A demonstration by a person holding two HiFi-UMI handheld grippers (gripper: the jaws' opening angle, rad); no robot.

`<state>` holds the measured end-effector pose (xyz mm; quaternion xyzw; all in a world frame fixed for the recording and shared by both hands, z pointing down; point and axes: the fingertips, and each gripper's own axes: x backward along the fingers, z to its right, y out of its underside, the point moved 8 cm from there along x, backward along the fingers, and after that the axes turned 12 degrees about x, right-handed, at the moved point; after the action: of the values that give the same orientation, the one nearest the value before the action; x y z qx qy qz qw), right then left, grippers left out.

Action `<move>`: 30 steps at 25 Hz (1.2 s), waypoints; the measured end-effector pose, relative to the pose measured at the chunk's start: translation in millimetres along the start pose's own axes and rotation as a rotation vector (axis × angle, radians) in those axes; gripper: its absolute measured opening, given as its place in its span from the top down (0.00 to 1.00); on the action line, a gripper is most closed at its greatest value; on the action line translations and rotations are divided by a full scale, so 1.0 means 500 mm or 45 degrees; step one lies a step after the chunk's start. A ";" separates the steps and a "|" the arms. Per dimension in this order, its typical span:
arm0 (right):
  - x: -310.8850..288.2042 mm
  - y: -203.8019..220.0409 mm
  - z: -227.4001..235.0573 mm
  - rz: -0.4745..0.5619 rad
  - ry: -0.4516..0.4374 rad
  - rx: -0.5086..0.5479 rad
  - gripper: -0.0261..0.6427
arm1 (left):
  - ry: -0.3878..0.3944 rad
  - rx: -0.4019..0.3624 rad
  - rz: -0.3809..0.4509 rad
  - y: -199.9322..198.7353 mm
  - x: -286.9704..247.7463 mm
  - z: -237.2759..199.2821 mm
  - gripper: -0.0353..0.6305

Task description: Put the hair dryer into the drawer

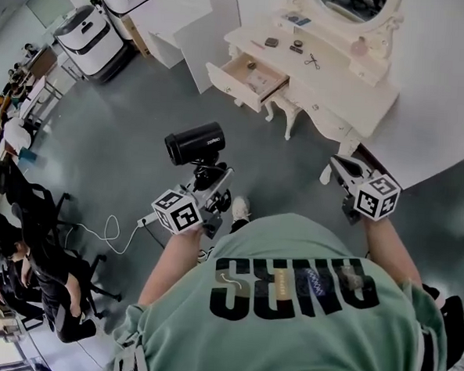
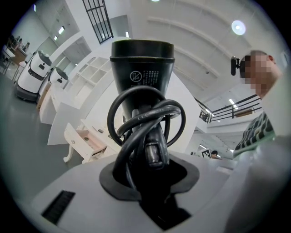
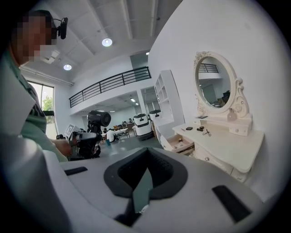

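While the left gripper (image 1: 207, 181) clamps the hair dryer (image 1: 195, 142) by its cord-wrapped handle, it looks rigid but top-heavy, and the right gripper (image 1: 341, 168) is closed and empty.

A white tabletop (image 1: 339, 76) stands against the wall on curved legs. On it lie scissors (image 1: 312, 61) and, apart to their left, two small dark things (image 1: 296, 46) and a flat dark box (image 1: 271, 43). A pale bottle (image 1: 358, 46) stands on the raised shelf (image 1: 327, 39) behind them. The drawer (image 1: 232, 85) below the tabletop's left end is pulled open, with a small dark thing (image 1: 250, 64) inside. A white cable (image 1: 107, 233) loops across the grey floor (image 1: 125, 135).
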<state>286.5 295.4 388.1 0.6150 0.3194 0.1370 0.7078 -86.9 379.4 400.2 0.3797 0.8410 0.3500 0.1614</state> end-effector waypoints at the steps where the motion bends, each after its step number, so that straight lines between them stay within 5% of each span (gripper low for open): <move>1: -0.038 -0.013 0.012 -0.004 0.012 0.004 0.97 | 0.014 -0.008 -0.006 -0.030 -0.015 -0.034 0.74; 15: -0.534 -0.211 0.148 -0.042 0.127 -0.020 0.97 | 0.098 -0.087 -0.169 -0.469 -0.178 -0.426 0.75; 30: -0.730 -0.201 0.381 -0.143 0.083 -0.082 0.97 | 0.047 -0.016 -0.263 -0.546 -0.404 -0.601 0.74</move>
<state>107.7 -88.5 403.0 0.5682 0.3718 0.1272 0.7230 -258.8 -40.0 418.5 0.2833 0.8763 0.3437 0.1834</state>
